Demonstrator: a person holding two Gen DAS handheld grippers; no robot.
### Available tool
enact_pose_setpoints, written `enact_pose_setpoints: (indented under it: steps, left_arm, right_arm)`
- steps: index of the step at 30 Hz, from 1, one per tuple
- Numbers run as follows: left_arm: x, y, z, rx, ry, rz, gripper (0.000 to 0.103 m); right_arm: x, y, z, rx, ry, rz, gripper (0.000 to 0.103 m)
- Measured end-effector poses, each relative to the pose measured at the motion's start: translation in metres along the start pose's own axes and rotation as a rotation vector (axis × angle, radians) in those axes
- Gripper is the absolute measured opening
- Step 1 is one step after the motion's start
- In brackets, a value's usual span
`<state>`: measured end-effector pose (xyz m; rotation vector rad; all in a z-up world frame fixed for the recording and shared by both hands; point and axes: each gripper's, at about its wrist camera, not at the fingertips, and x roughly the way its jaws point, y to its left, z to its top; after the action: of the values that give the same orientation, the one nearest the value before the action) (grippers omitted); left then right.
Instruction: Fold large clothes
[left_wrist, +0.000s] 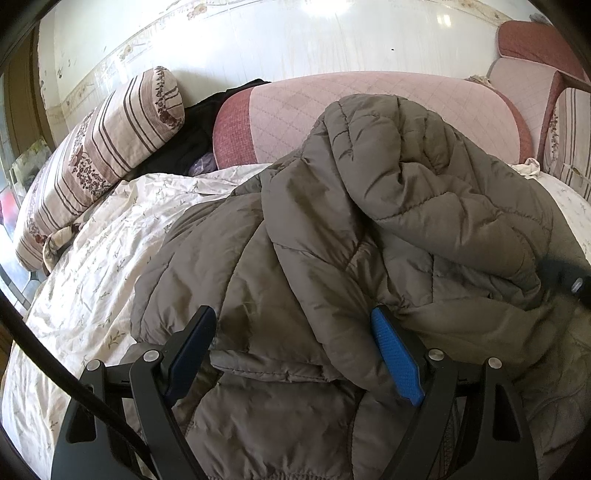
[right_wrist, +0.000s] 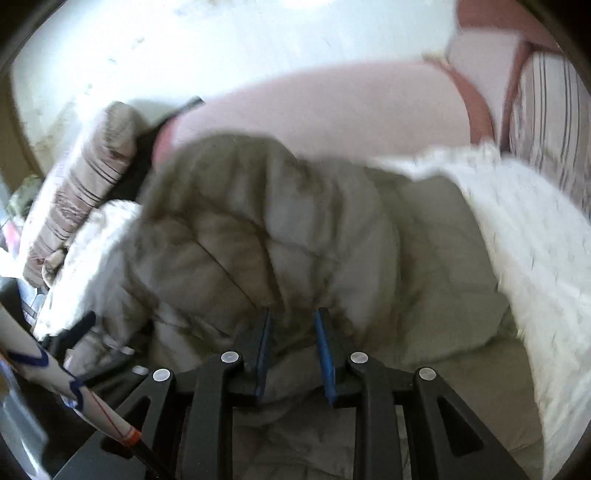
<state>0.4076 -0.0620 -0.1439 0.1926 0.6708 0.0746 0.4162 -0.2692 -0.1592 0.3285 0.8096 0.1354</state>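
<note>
We find no readable writing on the striped pillow (left_wrist: 103, 147) at far left or on the brown quilted jacket (left_wrist: 332, 240), which lies heaped on the floral bedsheet (left_wrist: 110, 236) before the pink sofa back (left_wrist: 369, 107), too crumpled to show its long axis. Our left claw (left_wrist: 295, 325) gapes wide over a jacket fold. In the blurred right view, our right claw (right_wrist: 291, 332) stands narrow, pinching jacket fabric; the lower hem runs out of frame

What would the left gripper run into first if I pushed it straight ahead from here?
The left gripper, jaws wide open, would meet the brown jacket almost at once: its bunched folds already lie between the fingers and heap up ahead. The pink cushion sits well behind it.
</note>
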Motion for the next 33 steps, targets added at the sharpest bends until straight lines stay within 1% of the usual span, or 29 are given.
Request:
enact_pose_setpoints:
  steps: [1, 3, 8, 11, 16, 21, 24, 25, 28, 31, 33]
  left_arm:
    - [0.000, 0.000, 0.000, 0.001, 0.000, 0.001, 0.085]
    - [-0.001, -0.002, 0.000, 0.006, -0.003, 0.006, 0.085]
    - [-0.003, -0.003, 0.001, 0.011, -0.014, 0.013, 0.085]
    - [-0.011, -0.004, 0.001, 0.013, -0.028, 0.014, 0.085]
    - [-0.037, -0.008, 0.004, 0.020, -0.050, -0.008, 0.085]
    - [-0.078, -0.008, 0.003, 0.006, -0.109, -0.004, 0.085]
    - [-0.112, -0.003, 0.001, 0.000, -0.154, -0.016, 0.085]
    - [-0.121, -0.003, 0.000, 0.003, -0.168, -0.014, 0.085]
    - [-0.166, 0.010, -0.011, -0.006, -0.230, -0.009, 0.085]
    - [-0.199, 0.024, -0.026, -0.038, -0.238, -0.009, 0.085]
    - [-0.225, 0.036, -0.046, -0.059, -0.245, -0.010, 0.085]
  right_arm:
    - [0.005, -0.003, -0.002, 0.015, 0.017, 0.012, 0.026]
    - [0.007, -0.004, -0.003, 0.021, 0.014, 0.014, 0.027]
    - [-0.010, 0.002, 0.002, 0.007, -0.044, 0.019, 0.027]
    - [-0.021, 0.007, 0.002, 0.006, -0.077, 0.024, 0.027]
    - [-0.040, 0.016, -0.004, -0.015, -0.086, 0.026, 0.027]
    - [-0.077, 0.018, -0.019, -0.045, -0.109, 0.031, 0.028]
    - [-0.111, 0.020, -0.032, -0.070, -0.141, 0.030, 0.029]
    - [-0.125, 0.020, -0.038, -0.078, -0.155, 0.029, 0.032]
    - [-0.165, 0.014, -0.063, -0.069, -0.196, 0.043, 0.043]
    - [-0.192, 0.007, -0.095, -0.059, -0.197, 0.041, 0.043]
    - [-0.207, 0.003, -0.116, -0.066, -0.186, 0.034, 0.043]
